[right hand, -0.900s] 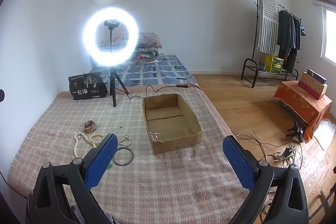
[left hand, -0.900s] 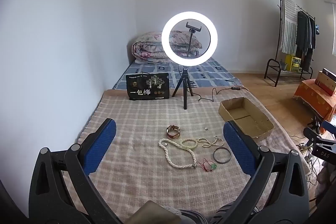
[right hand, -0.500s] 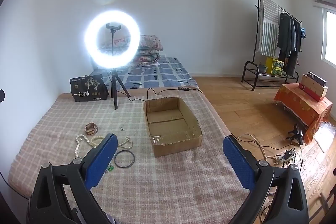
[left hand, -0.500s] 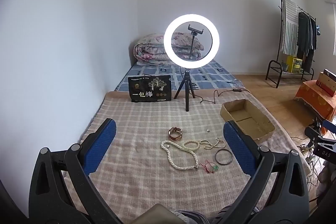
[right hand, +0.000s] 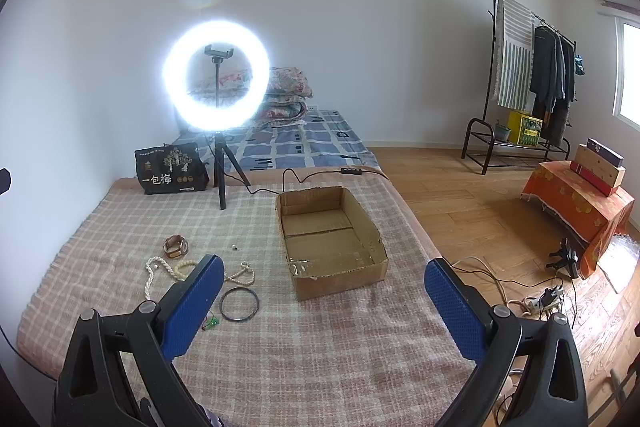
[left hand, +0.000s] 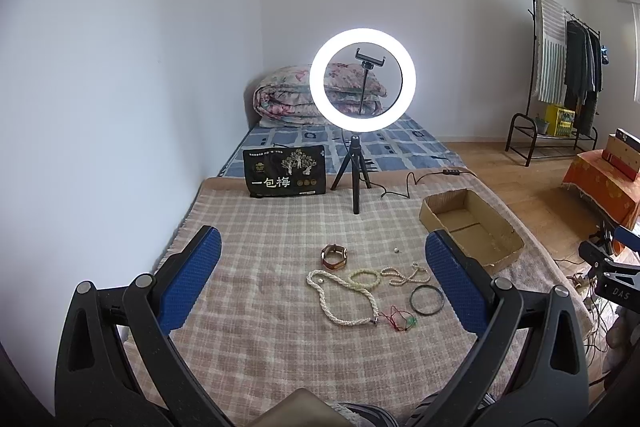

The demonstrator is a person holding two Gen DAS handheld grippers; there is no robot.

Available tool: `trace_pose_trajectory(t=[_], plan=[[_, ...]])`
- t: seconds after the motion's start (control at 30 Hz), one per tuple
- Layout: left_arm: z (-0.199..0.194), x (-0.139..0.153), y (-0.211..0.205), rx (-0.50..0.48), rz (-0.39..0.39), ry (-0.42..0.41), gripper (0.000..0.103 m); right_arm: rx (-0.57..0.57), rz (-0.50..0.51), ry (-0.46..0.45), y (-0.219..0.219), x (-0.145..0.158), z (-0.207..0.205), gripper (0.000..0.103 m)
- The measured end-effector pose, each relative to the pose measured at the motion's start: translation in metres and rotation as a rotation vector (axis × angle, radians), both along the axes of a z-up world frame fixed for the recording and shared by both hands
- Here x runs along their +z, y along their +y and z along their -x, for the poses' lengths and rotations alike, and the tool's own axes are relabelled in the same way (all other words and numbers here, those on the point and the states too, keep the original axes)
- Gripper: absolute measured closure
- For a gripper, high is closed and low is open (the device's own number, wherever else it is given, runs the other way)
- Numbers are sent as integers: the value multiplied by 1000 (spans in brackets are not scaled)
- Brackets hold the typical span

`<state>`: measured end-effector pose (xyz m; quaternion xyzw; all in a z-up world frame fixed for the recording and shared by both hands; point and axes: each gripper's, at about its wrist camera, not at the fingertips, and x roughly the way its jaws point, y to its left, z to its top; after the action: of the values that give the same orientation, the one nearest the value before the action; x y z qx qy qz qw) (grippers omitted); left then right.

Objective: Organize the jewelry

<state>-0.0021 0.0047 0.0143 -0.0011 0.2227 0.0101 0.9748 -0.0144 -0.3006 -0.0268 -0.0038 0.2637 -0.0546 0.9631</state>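
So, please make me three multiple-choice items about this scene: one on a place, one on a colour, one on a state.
1. Where is the cardboard box relative to the jewelry?
A. to the right of it
B. to the left of it
C. on top of it

2. What colour is the thin bangle?
A. white
B. black
C. orange

3. What does the cardboard box hold?
A. all the necklaces
B. one bracelet
C. nothing visible

Answers:
1 A: the right wrist view shows it right of the pearl necklace.
2 B: it is a dark ring on the blanket.
3 C: only its bare floor shows.
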Motion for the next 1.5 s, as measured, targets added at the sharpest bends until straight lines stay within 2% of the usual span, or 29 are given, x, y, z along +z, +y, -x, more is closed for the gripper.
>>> trace_pose_trajectory(t=[1.5], plan=[[-2,2,0,-5,-3,-10,0,10,-8,-3,6,2,1,1]])
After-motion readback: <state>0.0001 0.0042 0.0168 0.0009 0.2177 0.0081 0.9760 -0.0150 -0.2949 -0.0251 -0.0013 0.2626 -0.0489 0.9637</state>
